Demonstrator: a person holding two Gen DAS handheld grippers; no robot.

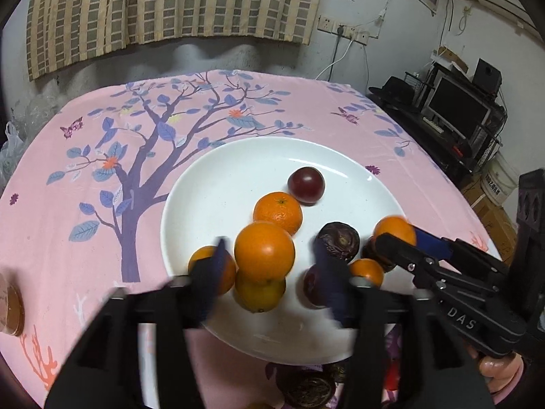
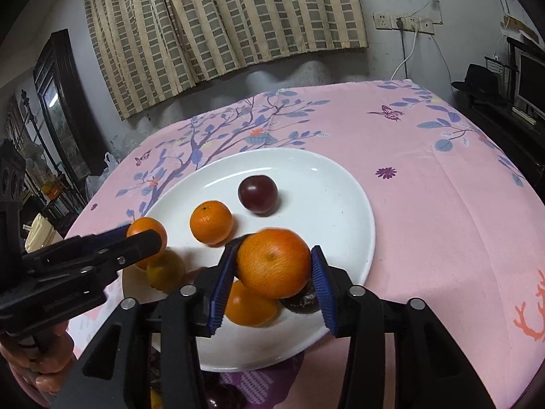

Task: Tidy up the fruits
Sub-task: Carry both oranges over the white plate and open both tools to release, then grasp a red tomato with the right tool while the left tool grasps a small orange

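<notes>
A white plate (image 1: 221,187) on the pink tablecloth holds several oranges and dark fruits. In the left wrist view my left gripper (image 1: 269,272) is open; an orange (image 1: 264,250) floats between its blurred fingers, untouched, above a yellowish orange (image 1: 260,294). In the right wrist view the left gripper (image 2: 143,238) shows with an orange (image 2: 148,231) at its tip. My right gripper (image 2: 272,269) is shut on a large orange (image 2: 274,262) held over the plate (image 2: 323,204). It also shows in the left wrist view (image 1: 398,238). A plum (image 2: 257,193) and another orange (image 2: 210,221) lie farther back.
A wrinkled dark fruit (image 1: 339,240) lies on the plate's right side. More dark fruits (image 1: 306,388) lie on the cloth by the near rim. A brown jar (image 1: 10,310) stands at the left edge. A desk with a monitor (image 1: 456,109) is to the right.
</notes>
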